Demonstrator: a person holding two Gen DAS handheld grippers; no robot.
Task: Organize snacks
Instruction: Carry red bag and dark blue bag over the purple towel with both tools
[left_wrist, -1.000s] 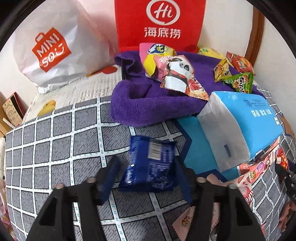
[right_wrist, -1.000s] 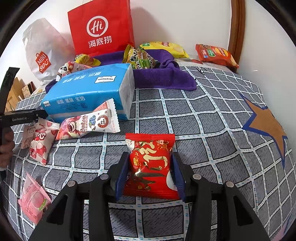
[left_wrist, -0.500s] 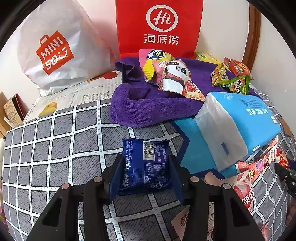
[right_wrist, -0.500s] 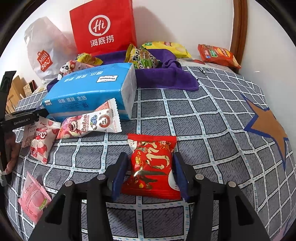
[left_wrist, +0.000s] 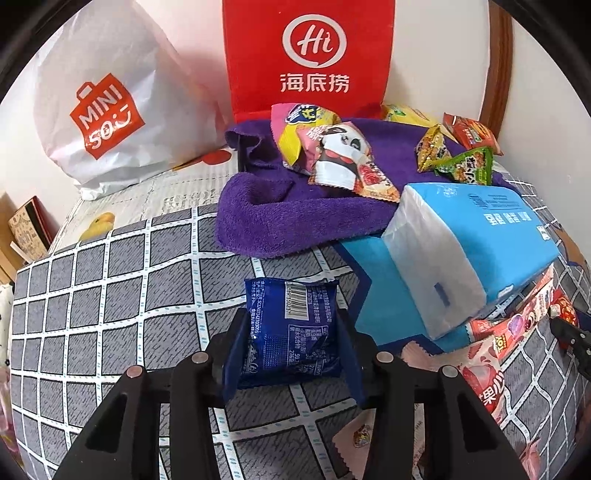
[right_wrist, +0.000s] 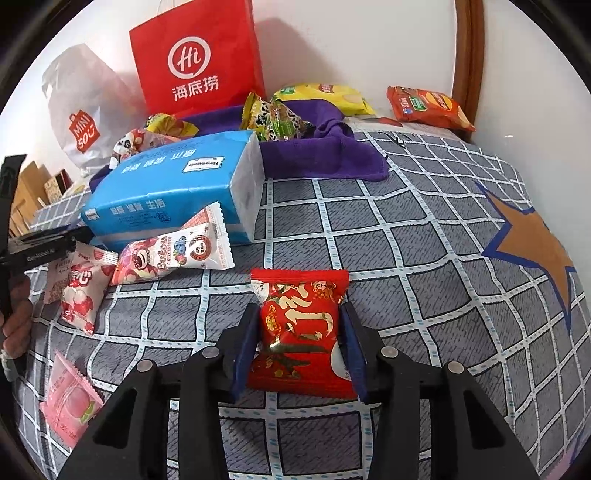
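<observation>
Both of your tools have just been closing, and each now has a packet between its pads. The left tool (left_wrist: 291, 347) is pinching the sides of the blue packet (left_wrist: 291, 328), its barcode facing up, and the right tool (right_wrist: 301, 347) is squeezing the red packet (right_wrist: 301, 328) hard enough that the foil is waisting in at the middle. A second ago the left pads were standing clear on either side of the blue packet; now they are pressing on it. That means you are holding 2 snacks at once (1 per hand), so the sorting is moving from reaching to carrying.

Both packets are still lying on the grey checked bedspread (right_wrist: 424, 236), in the near middle of each view, not yet lifted as far as I can tell.

The wrappers are thin, glossy film with crimped, saw-toothed ends, puffy with air, so they are likely to crumple and slide under the pads rather than sit firm. To the far side, the purple towel (left_wrist: 295, 218) is looking thick and plush, rumpled into folds, with several snack bags resting on it. Just left of the red packet's far edge the blue tissue pack (right_wrist: 173, 184) is lying as a soft-cornered block in smooth plastic. Behind everything the red paper bag (left_wrist: 310, 55) is standing stiff and flat against the wall, and the white shopping bag (left_wrist: 110, 110) is slumping beside it.
</observation>
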